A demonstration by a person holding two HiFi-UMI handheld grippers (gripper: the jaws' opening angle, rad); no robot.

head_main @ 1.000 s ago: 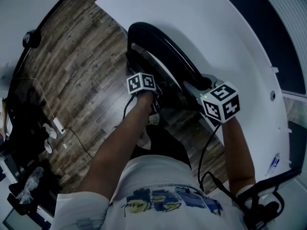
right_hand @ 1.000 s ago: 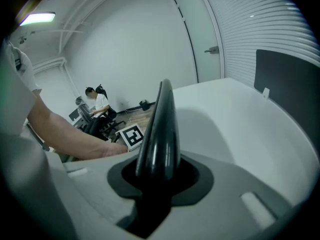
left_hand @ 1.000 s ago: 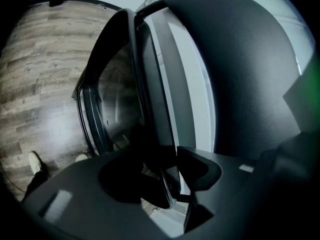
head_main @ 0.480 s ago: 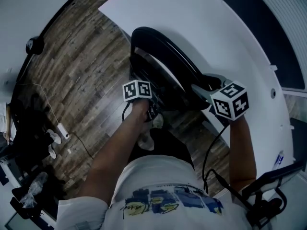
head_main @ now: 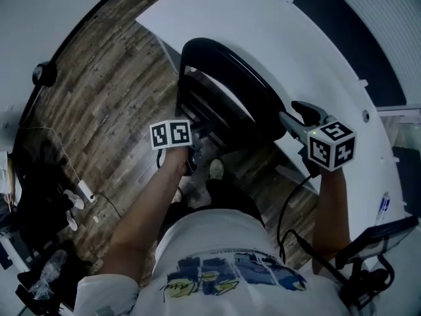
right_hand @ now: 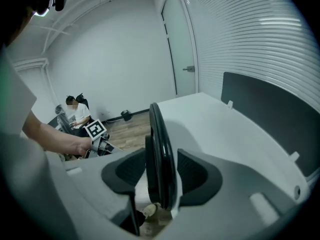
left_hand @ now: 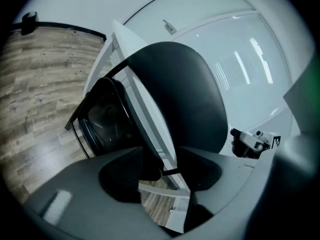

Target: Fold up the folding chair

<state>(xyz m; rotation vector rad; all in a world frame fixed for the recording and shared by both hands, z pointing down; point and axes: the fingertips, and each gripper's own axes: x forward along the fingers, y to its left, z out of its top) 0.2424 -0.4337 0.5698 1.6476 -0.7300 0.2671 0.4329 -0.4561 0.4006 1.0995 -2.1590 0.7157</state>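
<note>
The black folding chair (head_main: 230, 97) stands nearly flat beside the white table (head_main: 263, 25). My left gripper (head_main: 196, 151) is at the chair's left side. In the left gripper view its jaws (left_hand: 162, 171) are shut on a pale frame bar (left_hand: 150, 129), with the dark backrest (left_hand: 190, 94) beyond. My right gripper (head_main: 296, 110) is at the chair's right edge. Its jaws (right_hand: 160, 169) have just been opening. The chair's black rim (right_hand: 159, 149) stands between the pads with thin gaps either side.
Wood floor (head_main: 112, 91) lies left of the chair, with a power strip and cables (head_main: 79, 173) and dark clutter (head_main: 33, 196) further left. My shoes (head_main: 214, 170) are right under the chair. A seated person (right_hand: 75, 111) is at the far wall.
Both hands have drifted apart, the left one to the left and the right one to the right. The chair now looks flatter and nearer to me.
</note>
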